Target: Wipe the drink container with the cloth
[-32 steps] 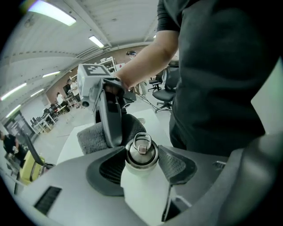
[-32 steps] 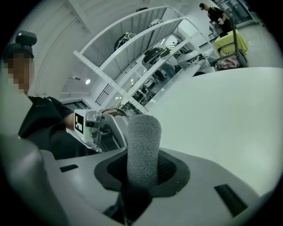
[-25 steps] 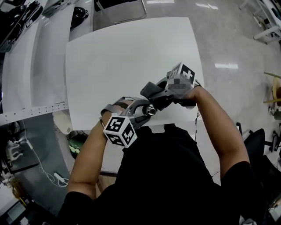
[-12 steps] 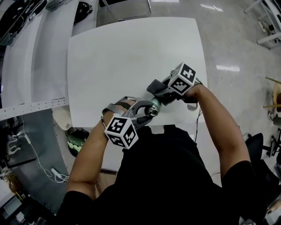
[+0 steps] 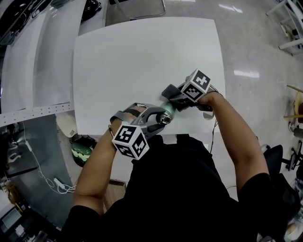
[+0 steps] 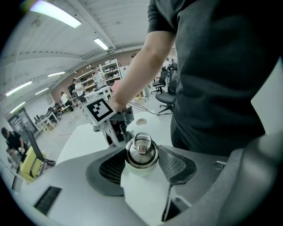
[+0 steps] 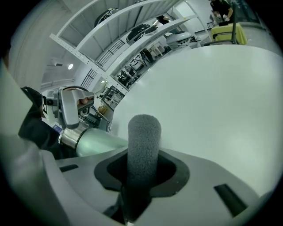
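The drink container [image 5: 166, 112] is a pale green bottle with a steel cap [image 6: 141, 152] and a loop handle. It is held above the white table's [image 5: 142, 61] near edge. My left gripper [image 5: 155, 118] is shut on it near the cap [image 5: 163, 120], its ribbed pads [image 6: 171, 163] against both sides. My right gripper [image 5: 171, 94] is shut on a folded grey cloth [image 7: 143, 148] that sticks up between its jaws. In the right gripper view the green bottle [image 7: 95, 141] lies just left of the cloth; whether the two touch I cannot tell. In the head view the cloth [image 5: 169, 90] sits by the bottle's far end.
A second white table [image 5: 33, 61] stands at the left with dark gear at its far end. A chair [image 5: 135, 9] is behind the table. A dark bin [image 5: 83, 149] and cables lie on the floor at the left. The person's black shirt [image 5: 184, 189] fills the near side.
My right gripper with the cloth has slid slightly toward the bottle's far end. The left gripper and the bottle have stayed nearly still.
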Tool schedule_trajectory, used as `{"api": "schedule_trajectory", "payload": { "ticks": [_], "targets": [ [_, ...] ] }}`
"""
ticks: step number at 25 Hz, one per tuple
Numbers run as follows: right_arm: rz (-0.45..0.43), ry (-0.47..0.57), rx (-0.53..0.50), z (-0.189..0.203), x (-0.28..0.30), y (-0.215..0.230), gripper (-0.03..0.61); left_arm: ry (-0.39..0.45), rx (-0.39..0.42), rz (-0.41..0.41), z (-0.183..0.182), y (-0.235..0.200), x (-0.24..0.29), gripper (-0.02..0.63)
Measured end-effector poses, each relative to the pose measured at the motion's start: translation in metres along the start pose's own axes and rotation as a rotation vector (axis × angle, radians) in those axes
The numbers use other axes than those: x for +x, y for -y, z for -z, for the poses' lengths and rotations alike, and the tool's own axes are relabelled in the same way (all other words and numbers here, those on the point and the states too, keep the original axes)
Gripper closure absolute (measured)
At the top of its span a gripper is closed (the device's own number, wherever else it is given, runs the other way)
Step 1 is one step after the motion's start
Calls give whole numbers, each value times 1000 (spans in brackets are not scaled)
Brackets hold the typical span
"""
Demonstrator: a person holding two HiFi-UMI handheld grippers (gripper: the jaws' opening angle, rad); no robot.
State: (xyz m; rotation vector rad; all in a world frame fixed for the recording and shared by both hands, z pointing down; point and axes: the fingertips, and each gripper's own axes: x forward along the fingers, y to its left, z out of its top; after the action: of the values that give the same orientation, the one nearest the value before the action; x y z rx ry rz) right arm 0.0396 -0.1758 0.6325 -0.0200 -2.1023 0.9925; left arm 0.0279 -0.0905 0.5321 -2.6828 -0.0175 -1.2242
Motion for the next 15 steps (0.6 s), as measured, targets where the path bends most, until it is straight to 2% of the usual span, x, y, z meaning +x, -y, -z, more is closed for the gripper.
{"api": "schedule_trajectory", "payload": {
  "ticks": [7,10,15],
  "targets": [
    [141,85,-34,1,1,4,468,16,-41,-9,-2,-1,-1,370],
    [208,174,-52,-1,-5,6,468,30,-70,-18,-2,-2,-1,370],
    [314,363,42,-1,-40,12,468,57,-116,-34,-2,-5,0,370]
  ]
}}
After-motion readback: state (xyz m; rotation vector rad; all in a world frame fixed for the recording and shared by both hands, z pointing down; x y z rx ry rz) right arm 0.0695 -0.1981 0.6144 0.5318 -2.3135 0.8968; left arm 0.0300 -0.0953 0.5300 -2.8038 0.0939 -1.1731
